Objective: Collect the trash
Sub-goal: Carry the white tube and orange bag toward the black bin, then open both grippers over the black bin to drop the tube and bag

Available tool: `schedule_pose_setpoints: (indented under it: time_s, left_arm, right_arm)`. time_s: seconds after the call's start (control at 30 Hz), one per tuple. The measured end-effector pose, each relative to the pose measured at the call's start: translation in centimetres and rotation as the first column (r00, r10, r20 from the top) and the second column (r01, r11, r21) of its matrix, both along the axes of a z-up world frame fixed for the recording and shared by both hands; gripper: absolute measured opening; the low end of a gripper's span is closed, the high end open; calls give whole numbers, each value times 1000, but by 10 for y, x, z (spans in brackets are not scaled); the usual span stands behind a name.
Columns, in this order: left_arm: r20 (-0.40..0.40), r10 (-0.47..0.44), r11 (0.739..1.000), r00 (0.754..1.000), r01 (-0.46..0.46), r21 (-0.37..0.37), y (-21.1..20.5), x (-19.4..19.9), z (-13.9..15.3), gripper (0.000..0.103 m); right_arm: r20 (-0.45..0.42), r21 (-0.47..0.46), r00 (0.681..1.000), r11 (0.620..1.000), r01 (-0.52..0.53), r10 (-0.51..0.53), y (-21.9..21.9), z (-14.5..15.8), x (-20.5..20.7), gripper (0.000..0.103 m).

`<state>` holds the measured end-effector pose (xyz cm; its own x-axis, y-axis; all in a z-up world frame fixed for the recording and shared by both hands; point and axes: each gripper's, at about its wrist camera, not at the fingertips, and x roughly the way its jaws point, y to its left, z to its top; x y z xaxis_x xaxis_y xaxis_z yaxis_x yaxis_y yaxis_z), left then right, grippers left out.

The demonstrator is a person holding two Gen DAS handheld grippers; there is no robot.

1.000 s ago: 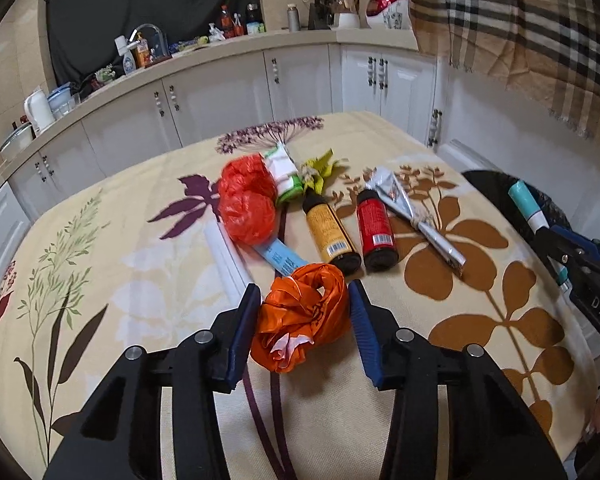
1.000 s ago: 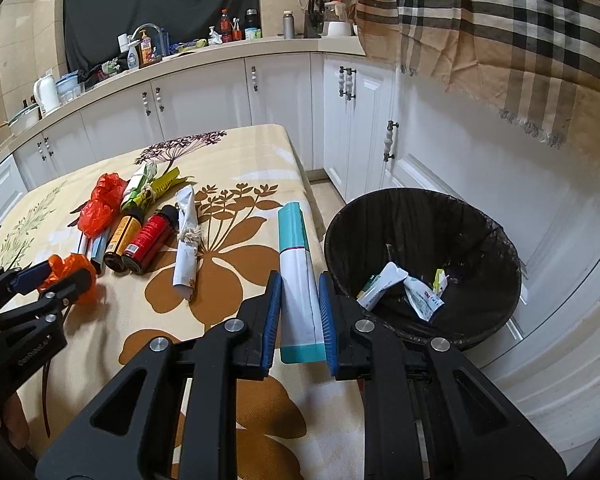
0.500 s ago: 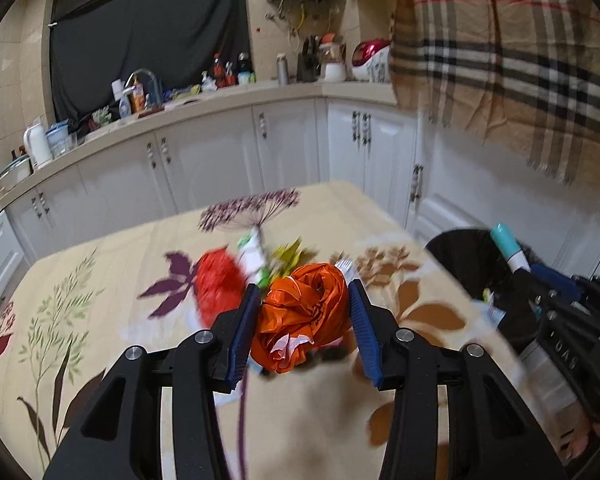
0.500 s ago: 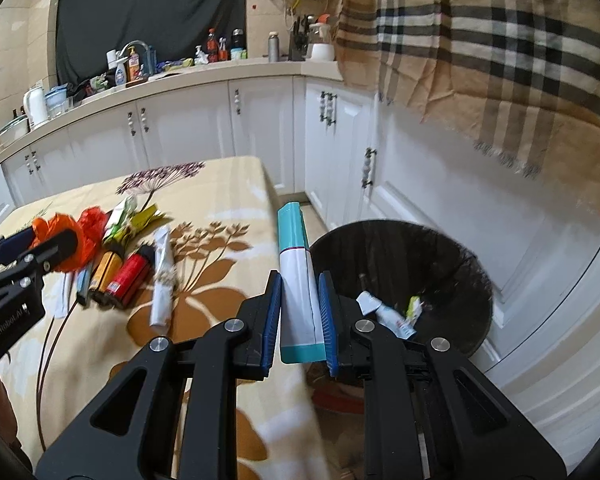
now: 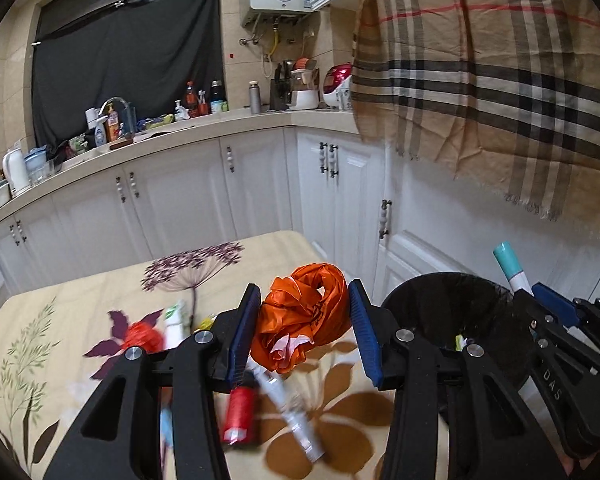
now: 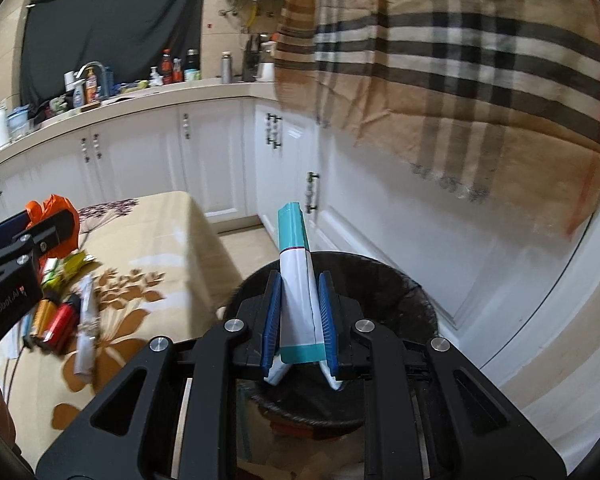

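Note:
My left gripper [image 5: 305,334] is shut on a crumpled orange plastic bag [image 5: 306,312], lifted above the table's right end. My right gripper [image 6: 299,322] is shut on a flattened white and teal tube [image 6: 297,284], held over the black-lined trash bin [image 6: 404,304]. In the left wrist view the bin [image 5: 444,312] sits to the right of the table, with the right gripper [image 5: 540,300] and the tube's teal tip [image 5: 508,258] above its far side. Scraps of wrapper lie inside the bin.
On the floral tablecloth [image 5: 72,344] lie a red bottle [image 5: 240,412], a white squeezed tube [image 5: 296,416], a red bag [image 5: 142,336], an orange bottle [image 6: 46,312] and green wrappers [image 6: 70,262]. White cabinets [image 5: 180,196] and a plaid cloth [image 5: 500,80] stand behind.
Both grippers rose and swung right toward the bin. The orange bag left the table top. The tube now hangs over the bin's mouth instead of the table edge.

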<state>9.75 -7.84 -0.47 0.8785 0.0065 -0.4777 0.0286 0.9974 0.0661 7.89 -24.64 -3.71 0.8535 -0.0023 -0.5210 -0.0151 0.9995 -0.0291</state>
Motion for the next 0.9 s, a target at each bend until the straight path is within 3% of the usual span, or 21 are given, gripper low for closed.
schedule_pose_setpoints:
  time_s: [0.43,0.9]
  left_arm:
    - [-20,-65,997,998,66,45,-59,51,-14,45]
    - [-123,-87,992,989,98,84,-95,97,-45,47]
  right_arm:
    - [-31,24,993,993,119,-118,-37,-23,36,19]
    - [-50,25,978,979,203,-201,-64,-42,63,20]
